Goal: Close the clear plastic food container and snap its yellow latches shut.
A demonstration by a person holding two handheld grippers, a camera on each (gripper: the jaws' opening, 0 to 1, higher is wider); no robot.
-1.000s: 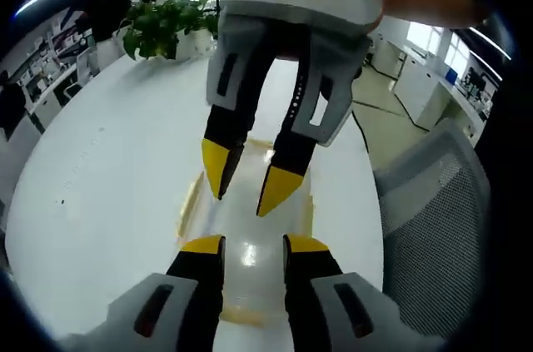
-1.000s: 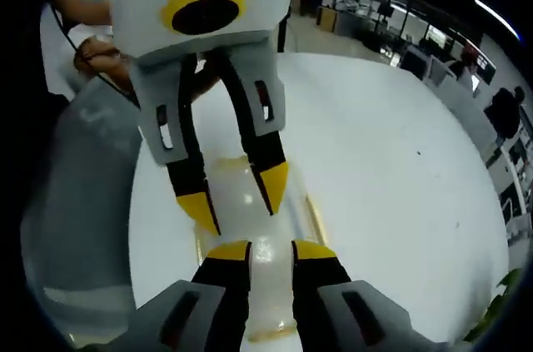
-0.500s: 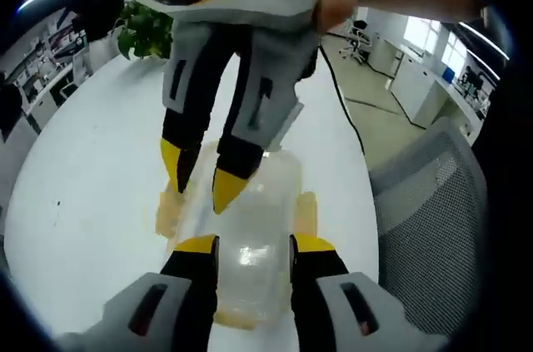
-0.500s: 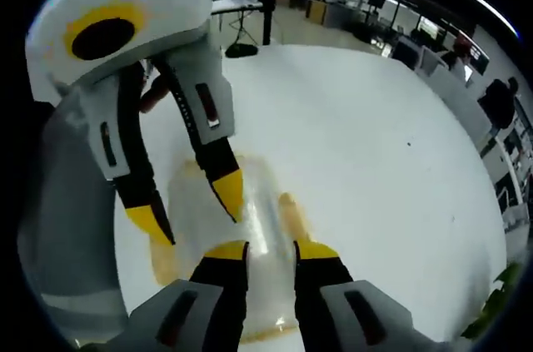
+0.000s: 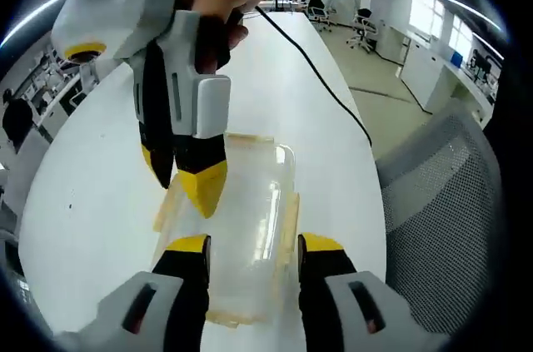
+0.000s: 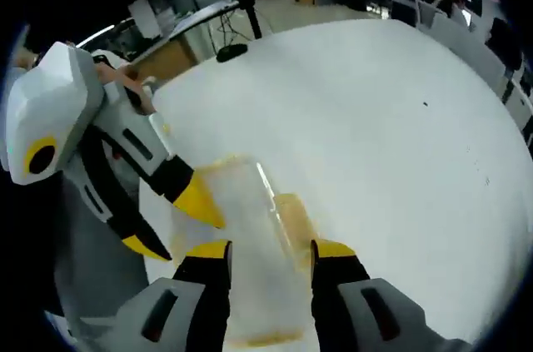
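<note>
On the white tabletop [image 5: 92, 177] lies the clear container [image 5: 250, 219] with yellow latches [image 5: 291, 215] along its sides. Left tool [image 5: 254, 244] stands open, jaws straddling its near end. Right tool [image 6: 271, 248], also open, straddles the opposite end, gripping nothing.

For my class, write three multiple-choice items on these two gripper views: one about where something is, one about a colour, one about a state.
1. Where does the clear container rest?
A. on the white table
B. on the mesh chair
C. on the floor

2. What colour are the container's latches?
A. blue
B. red
C. yellow

3. How do the left gripper jaws stand?
A. clamped on a cable
B. apart, either side of the container
C. shut together

Key: 1 A, the container lies flat on the table. 2 C, the side flaps look yellow. 3 B, a wide gap between the tips shows the lid.
</note>
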